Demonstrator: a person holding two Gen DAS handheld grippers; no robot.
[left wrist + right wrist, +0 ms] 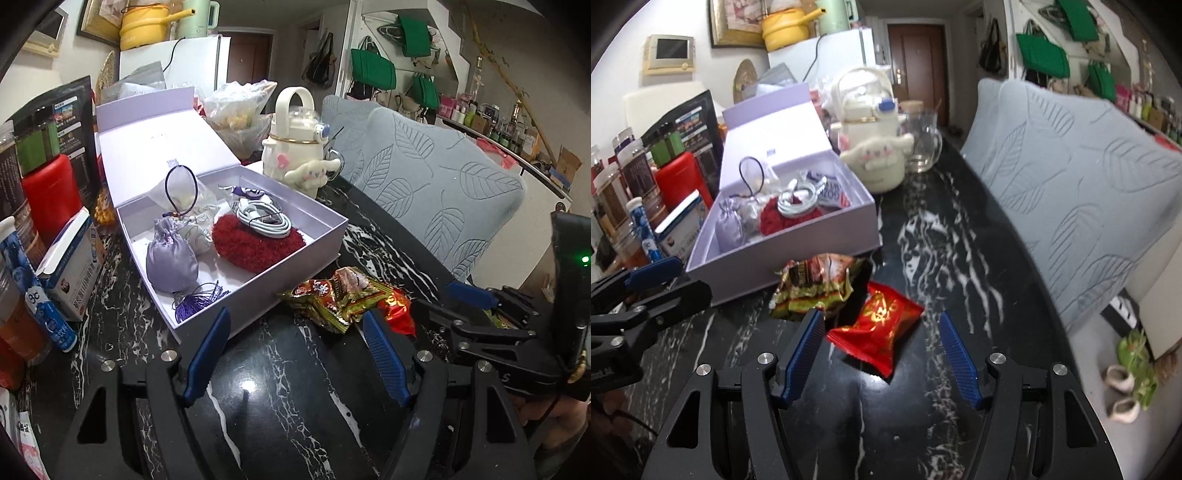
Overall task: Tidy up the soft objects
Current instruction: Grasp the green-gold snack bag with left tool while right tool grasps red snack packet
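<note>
An open lavender box [295, 273] [798, 269] stands on the black marble table. It holds a lilac drawstring pouch [170, 258] [729, 227], a white pouch [197, 229], a red fuzzy piece [255, 243] [775, 221] and a coiled white cable [262, 219]. In front of the box lie a gold-green snack packet [328, 295] [812, 286] and a red packet [397, 310] [879, 328]. My left gripper [295, 314] is open over bare table, just short of the box. My right gripper [881, 315] is open around the red packet, its pads not touching it.
A cream bottle with a plush dog [295, 147] [875, 147] and a glass mug [923, 144] stand behind the box. Jars, a red canister [51, 192] and a carton [74, 269] crowd the left. Grey leaf-patterned chair backs [439, 184] [1089, 192] line the table's right edge.
</note>
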